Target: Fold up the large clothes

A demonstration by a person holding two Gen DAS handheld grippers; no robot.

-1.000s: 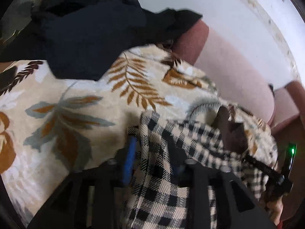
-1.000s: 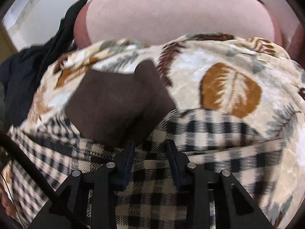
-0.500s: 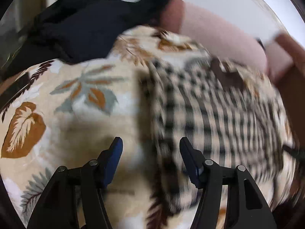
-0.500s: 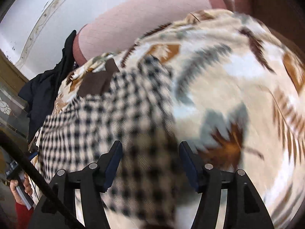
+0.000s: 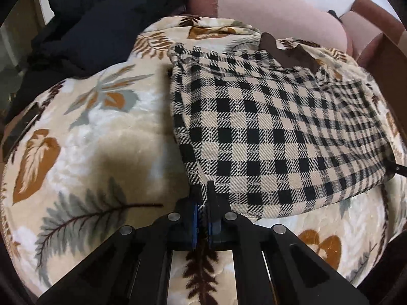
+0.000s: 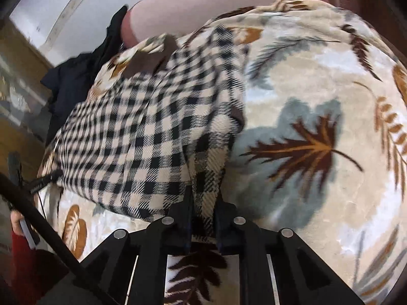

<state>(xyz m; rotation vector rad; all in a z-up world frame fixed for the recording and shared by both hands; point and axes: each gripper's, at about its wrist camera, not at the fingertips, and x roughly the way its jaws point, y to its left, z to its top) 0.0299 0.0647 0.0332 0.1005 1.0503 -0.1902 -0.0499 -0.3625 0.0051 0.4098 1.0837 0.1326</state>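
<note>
Left gripper (image 5: 202,198): pressed together on the near left corner of the checked garment (image 5: 274,132); a thin fold of hem is pinched between the blue-edged pads.
Right gripper (image 6: 203,203): its jaws are closing, and a bunched fold of the checked garment (image 6: 142,137) at its near right corner is clamped between them.
Checked garment: black-and-beige check, spread fairly flat on the leaf-print blanket (image 5: 96,137); a dark brown collar (image 5: 290,53) is seen at the far edge, and a dark brown patch is visible at the right edge in the right wrist view.
Leaf-print blanket: cream, with brown, orange and grey leaves; it is draped over the seat under the garment and is seen on both sides of it (image 6: 318,132).
Dark clothing (image 5: 96,23): piled at the far left, partly on the blanket, apart from the checked garment.
Pink sofa back (image 5: 274,7): seen behind the blanket, below a white wall.
Person: a hand (image 6: 17,222) on a handle is visible at the lower left edge of the right wrist view.
</note>
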